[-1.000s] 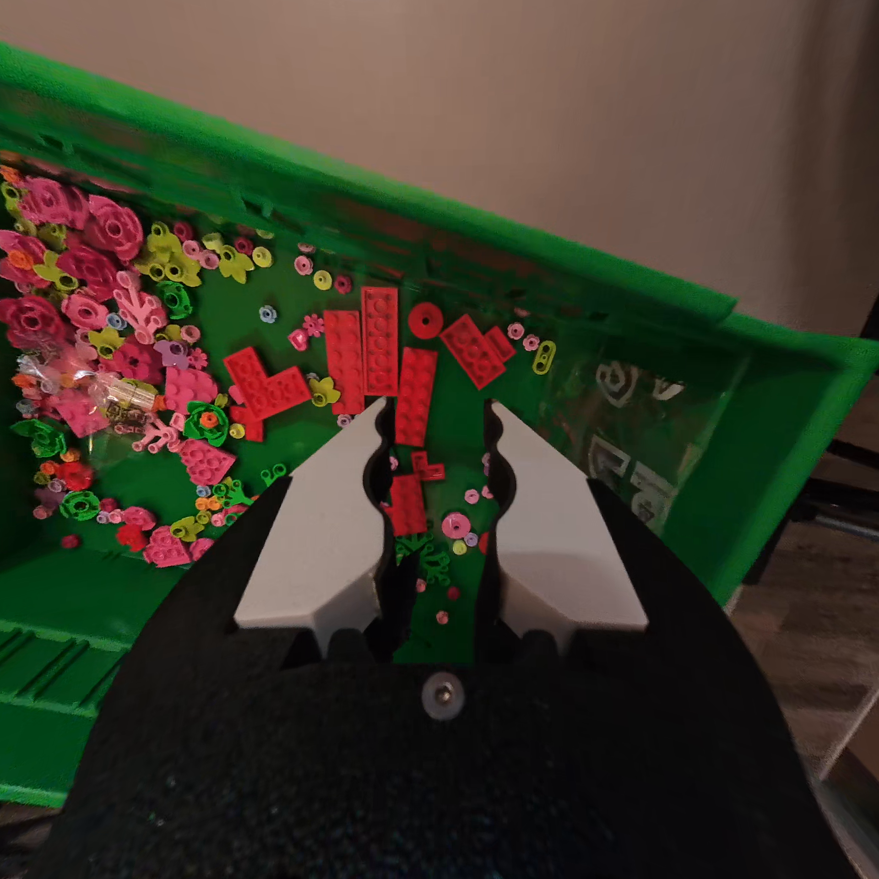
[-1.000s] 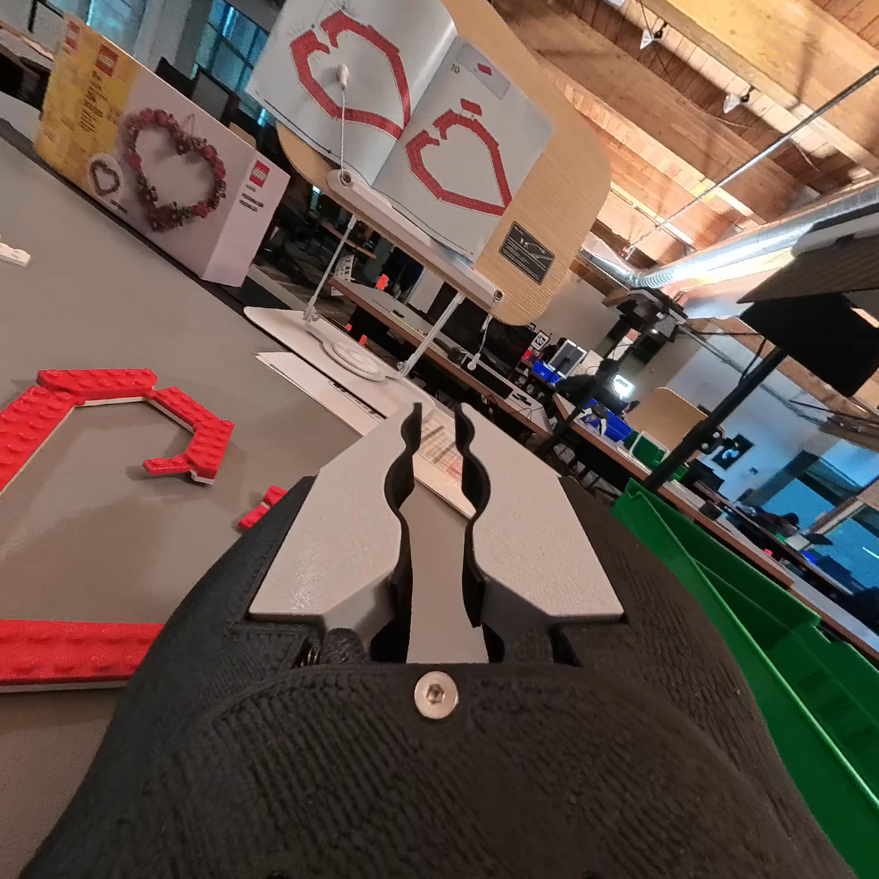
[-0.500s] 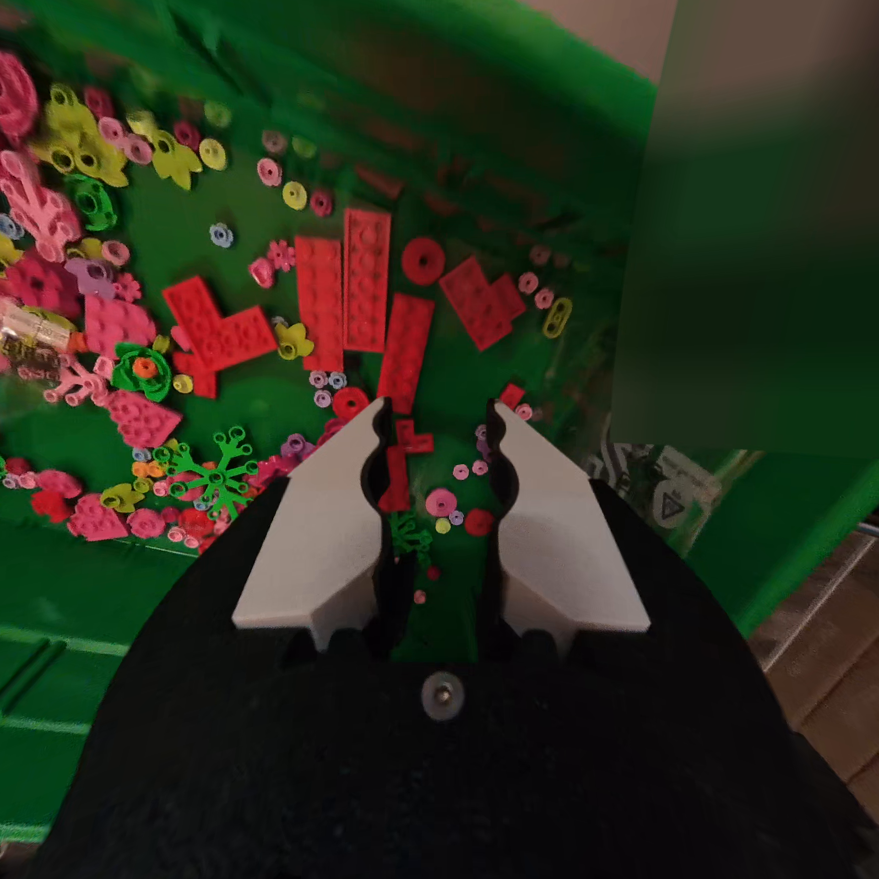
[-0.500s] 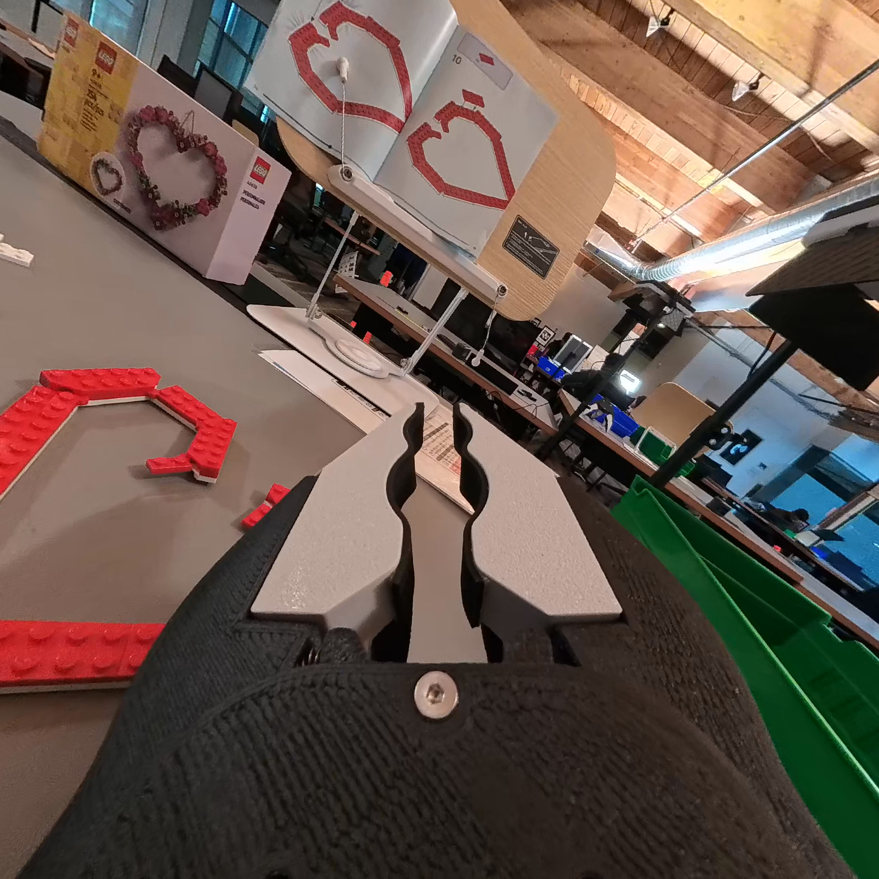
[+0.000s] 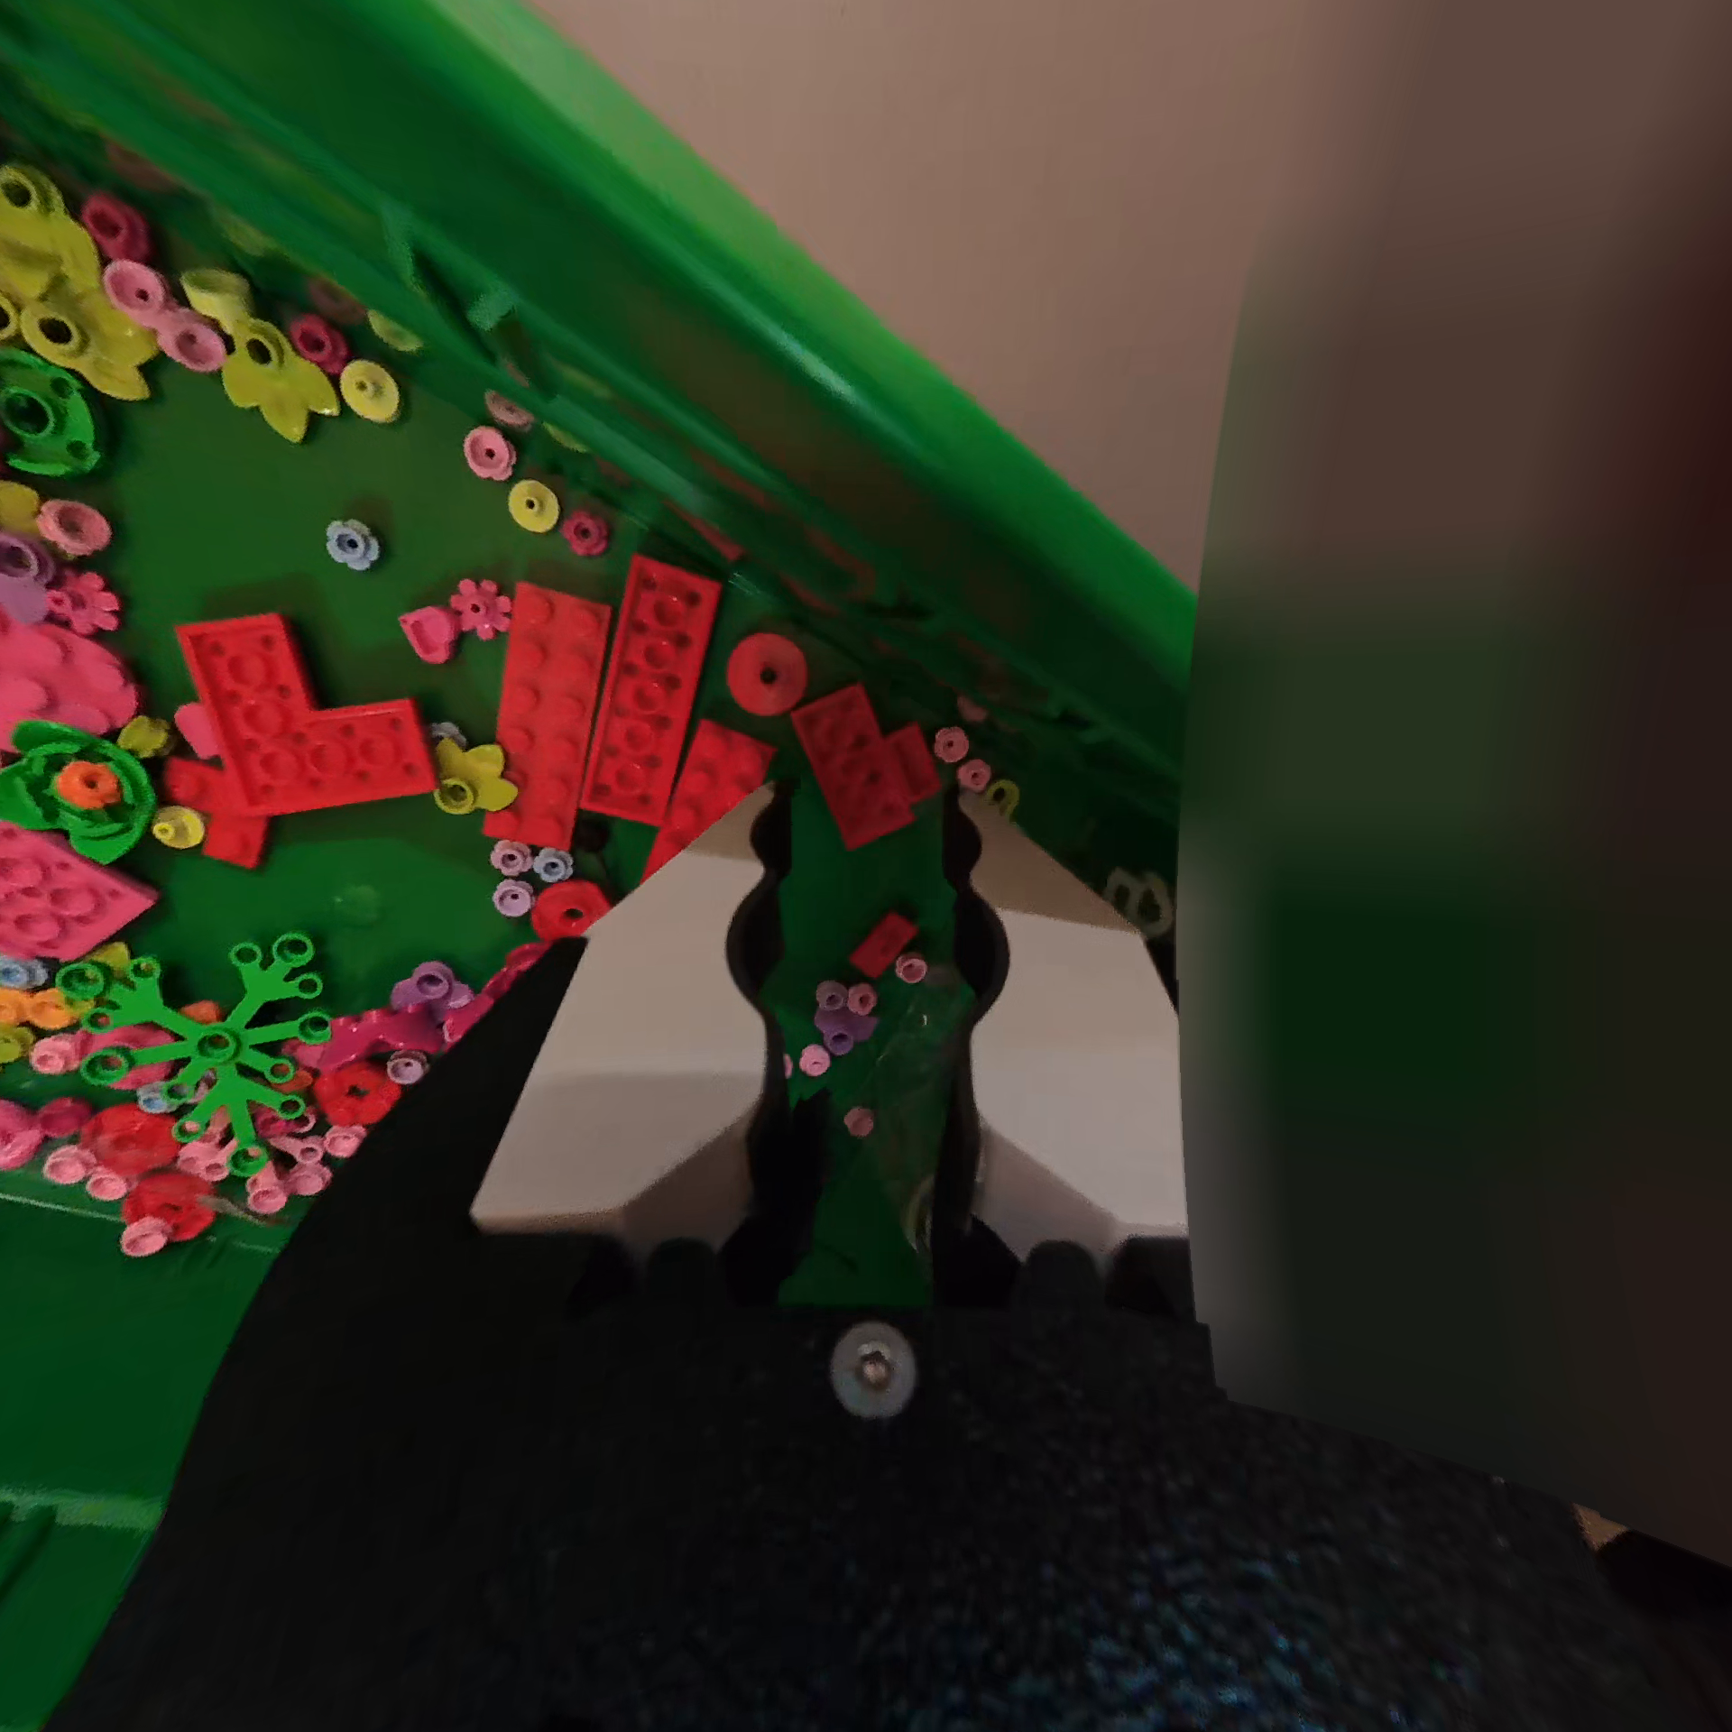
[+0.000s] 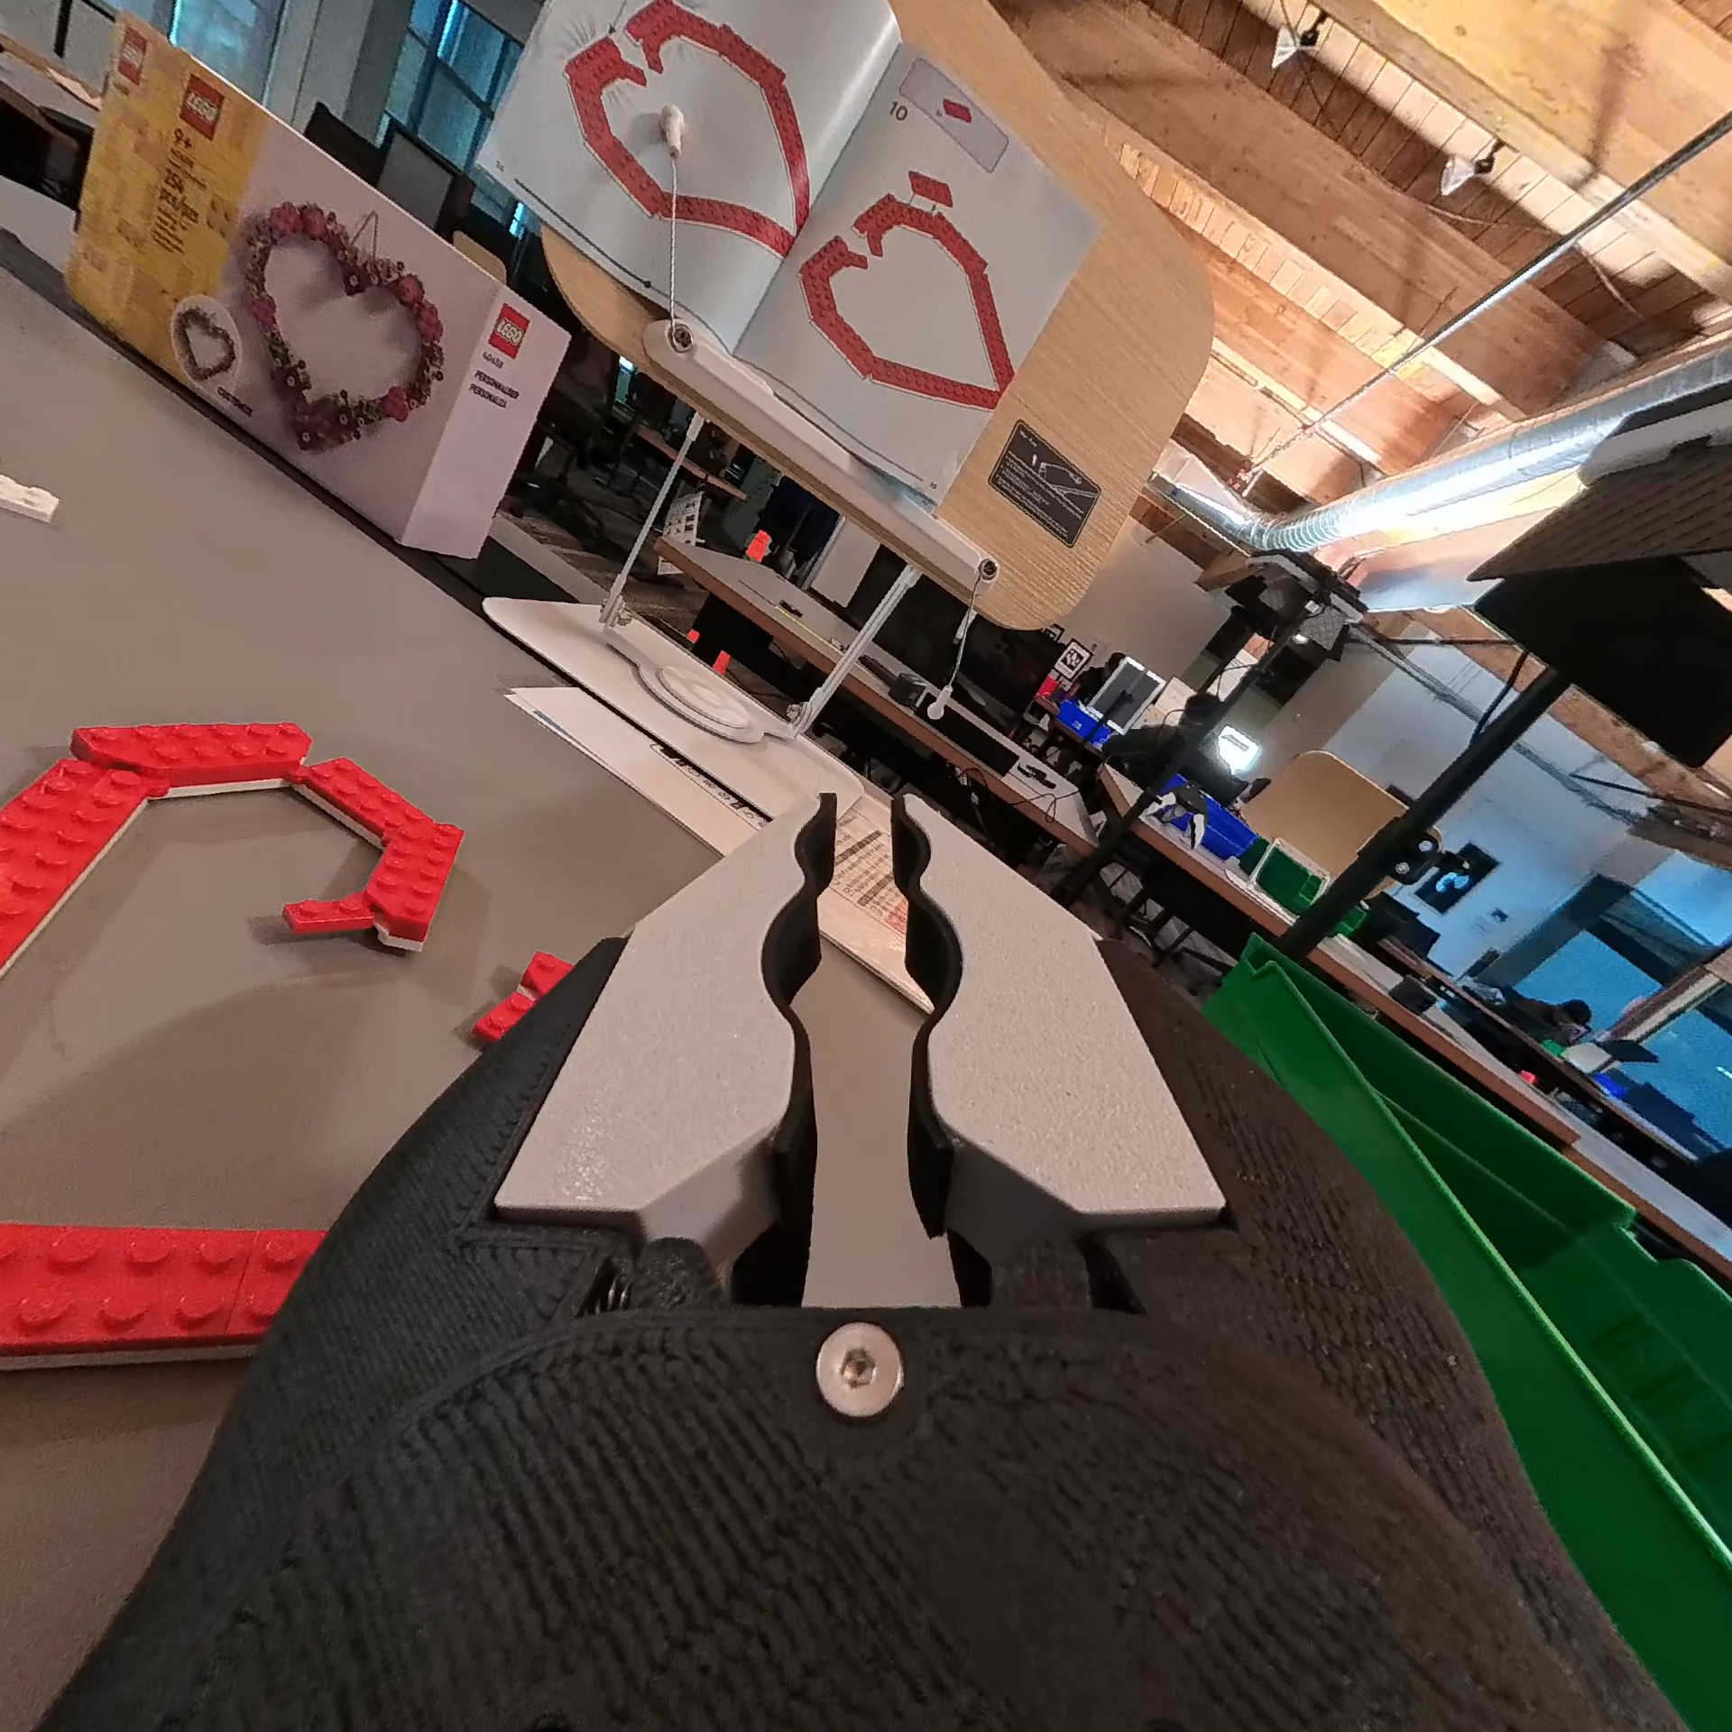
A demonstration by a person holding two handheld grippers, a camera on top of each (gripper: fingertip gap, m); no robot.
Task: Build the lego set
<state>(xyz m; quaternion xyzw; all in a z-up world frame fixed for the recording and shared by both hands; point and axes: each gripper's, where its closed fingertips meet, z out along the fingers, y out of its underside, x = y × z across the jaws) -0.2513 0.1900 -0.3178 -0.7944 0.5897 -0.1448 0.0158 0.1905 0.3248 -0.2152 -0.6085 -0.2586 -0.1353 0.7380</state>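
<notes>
My left gripper [image 5: 862, 806] is open and empty, low inside the green bin [image 5: 843, 394]. Its tips sit just short of a red notched plate [image 5: 858, 764] by the far wall. A tiny red piece [image 5: 884, 940] lies on the bin floor between the fingers. Two long red plates [image 5: 600, 703], an L-shaped red plate [image 5: 291, 722] and a red round tile [image 5: 767, 673] lie to the left. My right gripper [image 6: 862, 811] is narrowly open and empty above the grey table. The partly built red heart frame [image 6: 394, 843] lies to its left.
Pink, yellow and green flower and leaf pieces [image 5: 206, 1040] crowd the bin's left side. On the table are a red strip [image 6: 122, 1293], a small red piece [image 6: 520, 998], the set's box [image 6: 309, 319], an open instruction booklet on a stand [image 6: 797, 216] and the green bin's rim [image 6: 1500, 1265].
My left gripper has dropped deeper into the bin and shifted right, from the small red plates to the notched plate near the far wall. The right gripper has barely moved.
</notes>
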